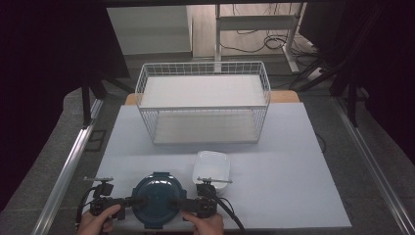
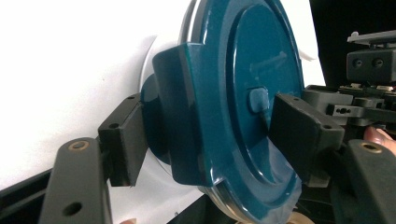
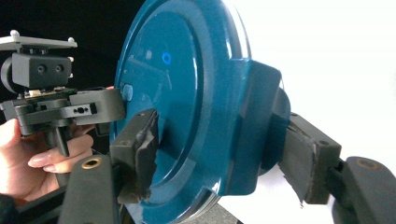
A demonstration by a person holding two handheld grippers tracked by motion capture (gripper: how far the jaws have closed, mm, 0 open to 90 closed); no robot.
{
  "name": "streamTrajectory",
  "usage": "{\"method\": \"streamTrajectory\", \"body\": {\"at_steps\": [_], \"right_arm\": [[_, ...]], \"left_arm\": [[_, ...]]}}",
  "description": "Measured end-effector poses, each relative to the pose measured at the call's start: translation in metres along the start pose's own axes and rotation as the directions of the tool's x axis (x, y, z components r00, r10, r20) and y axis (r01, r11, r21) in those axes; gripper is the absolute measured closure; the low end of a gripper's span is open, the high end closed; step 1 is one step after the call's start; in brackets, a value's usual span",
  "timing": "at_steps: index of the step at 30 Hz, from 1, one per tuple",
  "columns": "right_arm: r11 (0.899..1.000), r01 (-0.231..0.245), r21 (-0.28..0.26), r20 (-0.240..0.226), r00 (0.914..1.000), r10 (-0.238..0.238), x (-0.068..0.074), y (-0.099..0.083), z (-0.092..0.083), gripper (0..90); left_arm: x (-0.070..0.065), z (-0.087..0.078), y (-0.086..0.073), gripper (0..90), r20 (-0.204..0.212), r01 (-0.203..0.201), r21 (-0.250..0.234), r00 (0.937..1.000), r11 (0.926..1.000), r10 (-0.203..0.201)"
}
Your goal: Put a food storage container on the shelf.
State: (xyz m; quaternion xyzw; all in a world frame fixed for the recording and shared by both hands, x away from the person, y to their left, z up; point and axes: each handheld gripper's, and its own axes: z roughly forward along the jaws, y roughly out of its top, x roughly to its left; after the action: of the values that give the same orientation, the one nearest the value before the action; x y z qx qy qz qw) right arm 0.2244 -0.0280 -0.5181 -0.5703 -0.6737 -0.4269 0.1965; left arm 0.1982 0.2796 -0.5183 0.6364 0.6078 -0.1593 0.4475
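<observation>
At the near edge of the table (image 1: 293,196) sits a round blue container with its lid (image 1: 155,198) on, and the two grippers come at it from opposite sides. The left gripper (image 1: 128,201) has one jaw on top of the lid and the other under the side clip (image 2: 182,112); the pads look pressed on it, so it is clamped on the lid's left clip. The right gripper (image 1: 182,203) does the same on the right clip (image 3: 252,126), one pad on the lid top and one behind the clip. I judge that both sides are gripped at once so the container stays level when lifted, or so both clips can be worked together. Just behind the right gripper lies a white tray (image 1: 211,165), empty as far as I can see, near the container but not touching. Farther back stands a white wire basket (image 1: 203,105) with two levels, well apart; it seems the likely place for the container
</observation>
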Motion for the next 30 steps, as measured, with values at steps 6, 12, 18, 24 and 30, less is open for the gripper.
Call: {"method": "streamTrajectory", "body": {"at_steps": [6, 12, 18, 24, 30], "right_arm": [[0.999, 0.031, -0.008, -0.007, 0.9995, -0.031, 0.004, -0.001, -0.004, 39.1], [0.998, 0.065, -0.014, -0.006, 0.9979, -0.065, 0.008, -0.002, -0.006, 40.8], [0.996, 0.092, -0.018, -0.013, 0.9956, -0.093, 0.015, 0.002, -0.011, 41.2], [0.99, 0.138, -0.04, -0.022, 0.99, -0.139, 0.025, 0.011, -0.025, 41.2], [0.985, 0.163, -0.062, -0.025, 0.9861, -0.164, 0.031, 0.021, -0.038, 41.2]], "left_arm": [[-0.001, -0.007, -0.002, 34.6, 0.006, -0.017, -0.009, 0.9998, 0.9998, 0.017], [-0.004, -0.01, -0.004, 34.9, 0.002, -0.032, -0.015, 0.9995, 0.9994, 0.032], [-0.013, -0.017, -0.004, 34.9, 0.002, -0.058, -0.044, 0.9983, 0.9973, 0.058], [-0.028, -0.022, 0.004, 35.0, -0.004, -0.093, -0.057, 0.9956, 0.994, 0.093], [-0.046, -0.024, 0.017, 35.0, -0.006, -0.127, -0.069, 0.9919, 0.9895, 0.127]]}}
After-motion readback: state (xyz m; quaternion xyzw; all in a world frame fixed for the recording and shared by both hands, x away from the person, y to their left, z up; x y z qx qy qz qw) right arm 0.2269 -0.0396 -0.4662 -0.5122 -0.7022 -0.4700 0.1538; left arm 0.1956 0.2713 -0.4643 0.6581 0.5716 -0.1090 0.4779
